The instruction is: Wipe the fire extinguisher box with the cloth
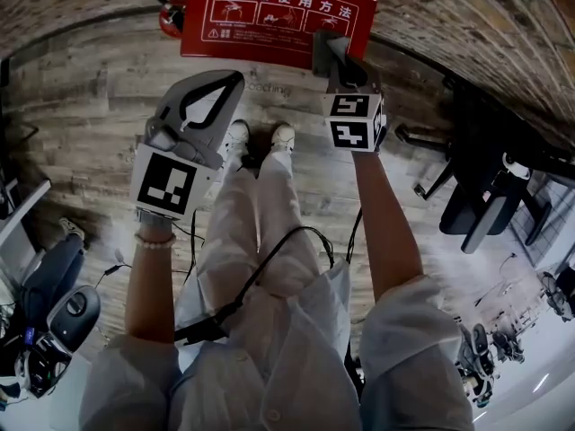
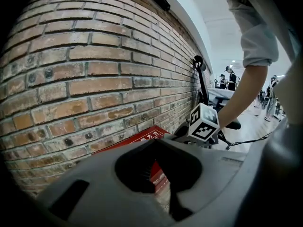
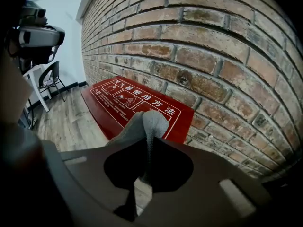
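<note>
Left gripper (image 1: pixel 235 79): jaws clenched on nothing, at about 10 o'clock in head view. It sits short of the fire extinguisher box (image 1: pixel 269 12), with the tips aimed toward its near edge. In the left gripper view a strip of the red box (image 2: pixel 142 137) shows past the tips at 12 o'clock, with the brick wall (image 2: pixel 94 70) behind. My read is that it's idle for this step. Hold it out of the wipe path, or use it to brace the box if it slides.

Box: red, with white instruction print on the top face. It lies on the wood floor (image 1: pixel 90 106) against the wall, at 12 o'clock in head view.

Right gripper (image 1: pixel 346 70): jaws grasping the grey cloth (image 1: pixel 330 50), with a folded wad sticking out past the tips (image 3: pixel 147 124). The cloth sits over the box's right end, roughly 1 o'clock in head view. In the right gripper view the box top (image 3: pixel 123 103) runs from the tips out toward 10 o'clock. Touching or just off the surface: can't tell.

Step in hand, as I judge it: a wipe stroke on the top face, starting at the right end. To do it well:
- let the cloth wad bear on the box, not the jaw tips
- lower the angle to get more cloth area down
- stroke along the long axis toward the left end, with overlapping passes
- grip firmly so the cloth doesn't drag out

Risk: hard tips could scrape the print.
</note>
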Motion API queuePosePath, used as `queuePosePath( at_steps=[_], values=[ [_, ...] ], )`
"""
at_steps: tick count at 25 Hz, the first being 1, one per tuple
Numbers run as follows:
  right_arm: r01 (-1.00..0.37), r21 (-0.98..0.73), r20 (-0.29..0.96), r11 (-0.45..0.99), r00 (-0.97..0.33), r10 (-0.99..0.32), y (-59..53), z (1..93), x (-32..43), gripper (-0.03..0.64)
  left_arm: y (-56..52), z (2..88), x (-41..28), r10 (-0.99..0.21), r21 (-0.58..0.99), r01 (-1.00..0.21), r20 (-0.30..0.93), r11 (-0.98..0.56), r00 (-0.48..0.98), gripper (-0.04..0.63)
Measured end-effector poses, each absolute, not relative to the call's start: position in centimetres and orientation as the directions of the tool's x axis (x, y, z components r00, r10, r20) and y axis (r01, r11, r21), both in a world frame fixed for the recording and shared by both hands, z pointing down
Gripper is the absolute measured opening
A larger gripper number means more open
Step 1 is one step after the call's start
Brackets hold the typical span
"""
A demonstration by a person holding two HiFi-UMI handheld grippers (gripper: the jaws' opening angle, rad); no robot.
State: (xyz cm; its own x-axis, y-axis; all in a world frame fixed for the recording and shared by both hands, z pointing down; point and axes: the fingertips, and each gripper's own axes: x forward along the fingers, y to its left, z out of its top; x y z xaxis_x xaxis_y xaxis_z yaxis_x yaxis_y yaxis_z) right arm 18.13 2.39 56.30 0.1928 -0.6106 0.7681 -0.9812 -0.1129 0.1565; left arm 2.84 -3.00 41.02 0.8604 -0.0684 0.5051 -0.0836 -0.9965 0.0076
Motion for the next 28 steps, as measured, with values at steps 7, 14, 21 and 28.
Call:
queuePosePath(
  at_steps=[7,14,21,28],
  values=[
    [-0.971,0.165,0.772,-0.172,0.236,-0.59,4.2,56.6,20.2,0.025,-2.6,41.2,3.3,-0.058,0.005,-0.07,0.507,-0.998,0.86,-0.003],
    [-0.964,0.176,0.78,-0.198,0.259,-0.57,5.4,56.9,21.5,0.025,-2.4,41.2,3.6,-0.052,0.007,-0.065,0.506,-0.998,0.861,-0.003],
    [-0.962,0.17,0.779,-0.212,0.263,-0.569,5.4,57.1,21.6,0.025,-2.4,41.3,3.7,-0.049,0.005,-0.06,0.505,-0.998,0.862,-0.003],
    [-0.963,0.165,0.773,-0.211,0.259,-0.579,5.3,56.1,21.2,0.025,-2.2,40.5,3.2,-0.048,-0.001,-0.055,0.496,-0.998,0.867,-0.003]
  ],
)
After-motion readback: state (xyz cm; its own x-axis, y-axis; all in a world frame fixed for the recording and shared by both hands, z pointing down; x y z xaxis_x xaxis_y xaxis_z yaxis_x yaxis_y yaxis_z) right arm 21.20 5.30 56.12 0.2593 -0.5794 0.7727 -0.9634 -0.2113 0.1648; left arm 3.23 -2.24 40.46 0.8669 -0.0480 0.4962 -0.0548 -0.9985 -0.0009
